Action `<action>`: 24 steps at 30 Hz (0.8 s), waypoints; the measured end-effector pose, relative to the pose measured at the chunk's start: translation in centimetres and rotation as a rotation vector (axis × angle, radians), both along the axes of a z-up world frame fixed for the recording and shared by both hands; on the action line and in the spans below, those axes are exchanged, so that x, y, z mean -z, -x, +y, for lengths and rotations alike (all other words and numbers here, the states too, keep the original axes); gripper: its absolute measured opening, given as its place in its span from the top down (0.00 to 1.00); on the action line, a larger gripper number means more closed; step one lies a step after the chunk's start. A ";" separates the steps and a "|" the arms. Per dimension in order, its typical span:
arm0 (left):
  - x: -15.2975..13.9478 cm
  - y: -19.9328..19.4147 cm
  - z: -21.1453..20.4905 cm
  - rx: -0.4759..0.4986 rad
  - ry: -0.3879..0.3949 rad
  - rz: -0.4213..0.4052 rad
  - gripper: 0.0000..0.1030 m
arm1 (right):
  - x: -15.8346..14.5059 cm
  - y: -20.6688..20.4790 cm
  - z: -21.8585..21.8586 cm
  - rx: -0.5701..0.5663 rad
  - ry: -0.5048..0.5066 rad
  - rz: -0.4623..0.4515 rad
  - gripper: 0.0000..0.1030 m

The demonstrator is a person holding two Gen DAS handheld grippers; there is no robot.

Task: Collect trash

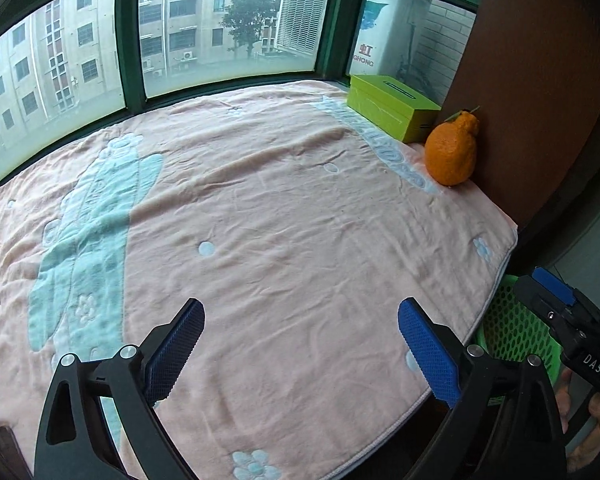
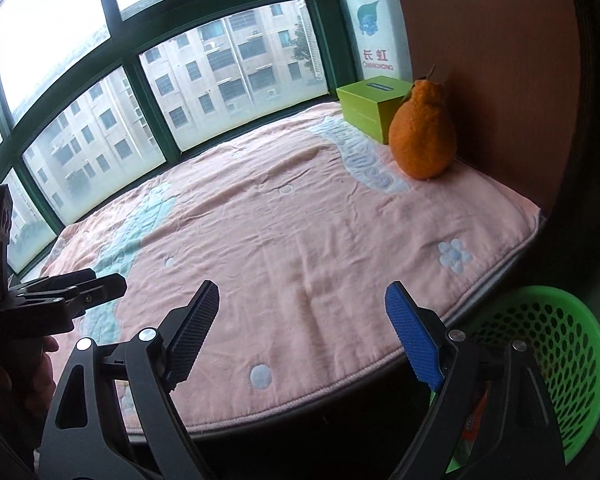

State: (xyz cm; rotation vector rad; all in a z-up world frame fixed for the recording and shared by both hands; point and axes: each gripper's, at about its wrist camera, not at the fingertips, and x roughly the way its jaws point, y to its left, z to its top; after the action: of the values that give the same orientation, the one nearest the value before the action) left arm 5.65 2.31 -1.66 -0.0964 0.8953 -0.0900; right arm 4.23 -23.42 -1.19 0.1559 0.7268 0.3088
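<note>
My left gripper (image 1: 300, 312) stands open over the near part of a pink blanket (image 1: 284, 208), with nothing between its blue pads. My right gripper (image 2: 303, 292) is open too, above the blanket's front edge, and holds nothing. A green perforated basket (image 2: 556, 344) sits below that edge at the right, partly behind my right finger. A scrap of red and white wrapper (image 2: 476, 408) shows inside it. The basket (image 1: 512, 328) also appears in the left wrist view beside the right gripper (image 1: 548, 296). The left gripper (image 2: 108, 282) shows at the left edge of the right wrist view.
An orange fruit (image 1: 452, 152) with a stalk stands at the blanket's far right against a brown panel (image 1: 532, 80). Behind it lies a lime green box (image 1: 392, 106). Green-framed windows (image 1: 228, 28) run along the far side. A hand (image 1: 596, 412) grips the right handle.
</note>
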 end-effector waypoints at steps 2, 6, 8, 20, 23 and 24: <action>0.0 0.1 0.8 -0.021 -0.016 -0.003 0.08 | -0.1 -0.1 0.7 -0.010 0.011 -0.007 0.16; -0.1 0.5 2.3 -0.068 -0.033 -0.019 0.08 | -0.2 -0.3 1.9 -0.027 0.007 -0.008 0.14; -0.3 0.8 3.1 -0.092 -0.035 -0.033 0.08 | -0.4 -0.4 2.6 -0.033 0.010 -0.015 0.14; -0.9 1.8 4.5 -0.159 -0.096 -0.094 0.08 | -0.7 0.2 5.5 -0.028 0.057 -0.034 0.10; -0.9 1.9 4.5 -0.163 -0.102 -0.096 0.08 | -0.6 0.1 5.8 -0.024 0.071 -0.031 0.09; -0.9 1.9 4.5 -0.162 -0.104 -0.096 0.08 | -0.6 0.1 5.8 -0.022 0.075 -0.031 0.09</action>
State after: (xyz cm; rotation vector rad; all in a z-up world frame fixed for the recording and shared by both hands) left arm 3.78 6.77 -0.79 -0.0672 0.7916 0.1018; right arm 4.08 -17.62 -0.58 0.0722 0.7088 0.3041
